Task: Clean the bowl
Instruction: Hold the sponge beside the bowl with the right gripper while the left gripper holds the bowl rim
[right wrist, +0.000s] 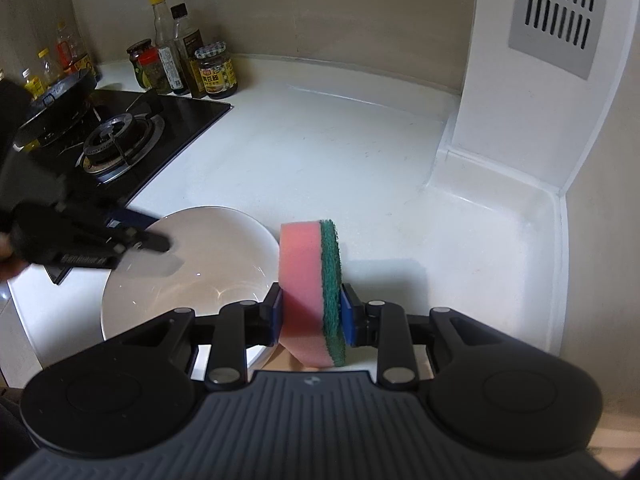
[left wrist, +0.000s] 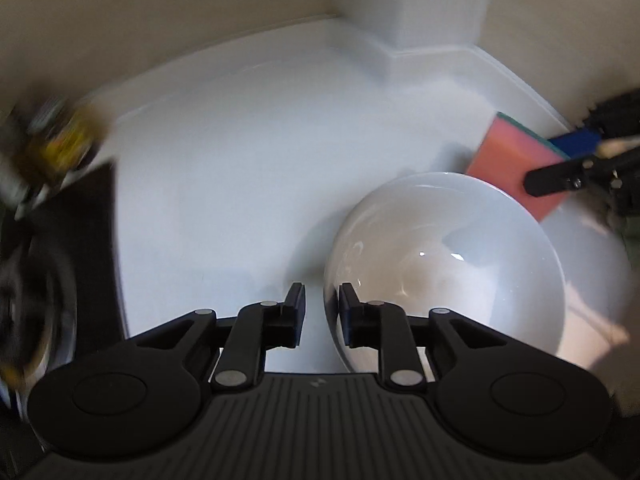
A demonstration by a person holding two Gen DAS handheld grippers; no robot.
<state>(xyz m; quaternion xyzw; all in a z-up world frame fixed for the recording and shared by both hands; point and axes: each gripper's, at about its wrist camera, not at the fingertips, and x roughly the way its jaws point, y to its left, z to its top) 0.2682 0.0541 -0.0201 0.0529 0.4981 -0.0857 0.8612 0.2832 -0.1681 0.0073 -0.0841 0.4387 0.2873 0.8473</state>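
We hold the sponge (right wrist: pixel 312 292) clamped in our right gripper (right wrist: pixel 311 314), ready to scrub; our left gripper (left wrist: pixel 322 312) straddles the bowl (left wrist: pixel 444 264) rim, jaws parted, on the worktop (right wrist: pixel 320 152).

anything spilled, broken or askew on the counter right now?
Nothing stands out. The white bowl sits upright on the counter, looks intact and empty, no spill around it. The right gripper clamps the sponge on edge beside the bowl. The left gripper's jaws straddle the bowl's rim, apart. The jars stand upright.
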